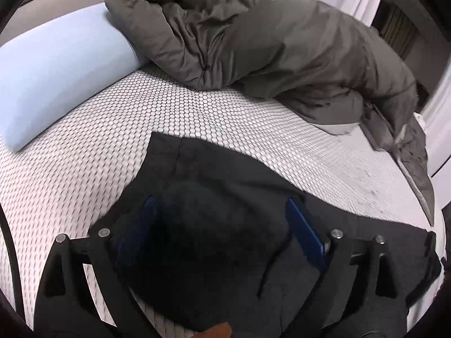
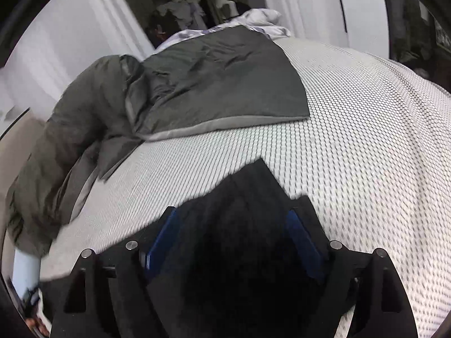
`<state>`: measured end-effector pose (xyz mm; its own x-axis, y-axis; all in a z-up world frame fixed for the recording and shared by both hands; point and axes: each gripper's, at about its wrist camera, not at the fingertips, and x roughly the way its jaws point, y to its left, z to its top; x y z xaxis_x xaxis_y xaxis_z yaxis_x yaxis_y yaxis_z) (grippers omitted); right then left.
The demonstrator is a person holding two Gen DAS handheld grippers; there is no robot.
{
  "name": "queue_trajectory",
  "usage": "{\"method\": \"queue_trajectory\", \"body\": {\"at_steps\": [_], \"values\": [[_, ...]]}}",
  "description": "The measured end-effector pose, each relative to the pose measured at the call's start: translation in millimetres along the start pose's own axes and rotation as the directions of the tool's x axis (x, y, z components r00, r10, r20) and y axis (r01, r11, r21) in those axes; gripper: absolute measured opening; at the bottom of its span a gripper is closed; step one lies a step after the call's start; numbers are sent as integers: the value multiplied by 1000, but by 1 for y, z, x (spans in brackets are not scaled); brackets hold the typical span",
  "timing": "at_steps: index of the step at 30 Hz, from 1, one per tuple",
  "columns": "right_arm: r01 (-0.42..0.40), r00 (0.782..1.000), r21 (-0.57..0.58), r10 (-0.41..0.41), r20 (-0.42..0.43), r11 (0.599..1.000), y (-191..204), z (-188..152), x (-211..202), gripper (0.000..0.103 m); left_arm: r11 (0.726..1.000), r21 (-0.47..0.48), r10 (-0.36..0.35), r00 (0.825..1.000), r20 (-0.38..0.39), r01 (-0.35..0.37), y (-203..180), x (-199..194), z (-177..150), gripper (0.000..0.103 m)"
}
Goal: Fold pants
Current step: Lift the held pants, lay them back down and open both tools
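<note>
Left wrist view, left to right: pale blue pillow at the bed's left edge, lying on a white mattress cover dotted with a honeycomb pattern. Bunched grey duvet heaped across the far side of the bed, one end resting against the pillow, the other trailing down toward the right edge. Black pants spread flat on the near part of the bed, a straight hem edge facing the duvet, well apart from it. Left gripper low over the dark cloth, blue-padded fingers set wide apart, pads clear of the fabric on both sides, nothing pinched.

Right wrist view, left to right: same grey duvet piled along the left edge of the bed, a flatter panel of it laid out toward the far end. White curtain behind. Pants with a pointed corner reaching up the middle of the mattress cover. Right gripper above that corner, fingers spread wide, cloth lying loose below and between them, not clamped. Bare patterned bed to the right.
</note>
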<state>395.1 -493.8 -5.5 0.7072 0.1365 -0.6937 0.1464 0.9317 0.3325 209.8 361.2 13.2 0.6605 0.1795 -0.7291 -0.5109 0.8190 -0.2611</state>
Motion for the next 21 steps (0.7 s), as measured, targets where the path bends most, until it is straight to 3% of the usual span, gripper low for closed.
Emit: {"method": "queue_trajectory", "body": {"at_steps": [5, 7, 11, 12, 14, 16, 21], "values": [[-42, 999, 88, 40, 24, 995, -20, -45, -39, 87, 995, 13, -95, 994, 45, 95, -25, -58, -40, 92], [-46, 999, 144, 48, -12, 988, -35, -61, -43, 88, 991, 26, -135, 990, 47, 134, -46, -74, -59, 99], [-109, 984, 366, 151, -89, 924, -70, -94, -30, 87, 971, 99, -219, 976, -4, 218, -91, -93, -100, 99], [-128, 976, 371, 183, -116, 920, -69, -99, -24, 85, 963, 116, -242, 970, -29, 244, -104, -94, -111, 99], [-104, 978, 317, 155, -138, 943, -58, -105, -24, 80, 952, 144, -265, 963, -56, 271, -123, -93, -131, 99], [-105, 980, 270, 146, -136, 957, -46, -105, -32, 80, 949, 183, -246, 965, -86, 258, -143, -89, -154, 99], [-198, 969, 106, 211, -127, 974, 7, -103, -37, 80, 938, 236, -227, 964, -139, 255, -174, -72, -185, 99]]}}
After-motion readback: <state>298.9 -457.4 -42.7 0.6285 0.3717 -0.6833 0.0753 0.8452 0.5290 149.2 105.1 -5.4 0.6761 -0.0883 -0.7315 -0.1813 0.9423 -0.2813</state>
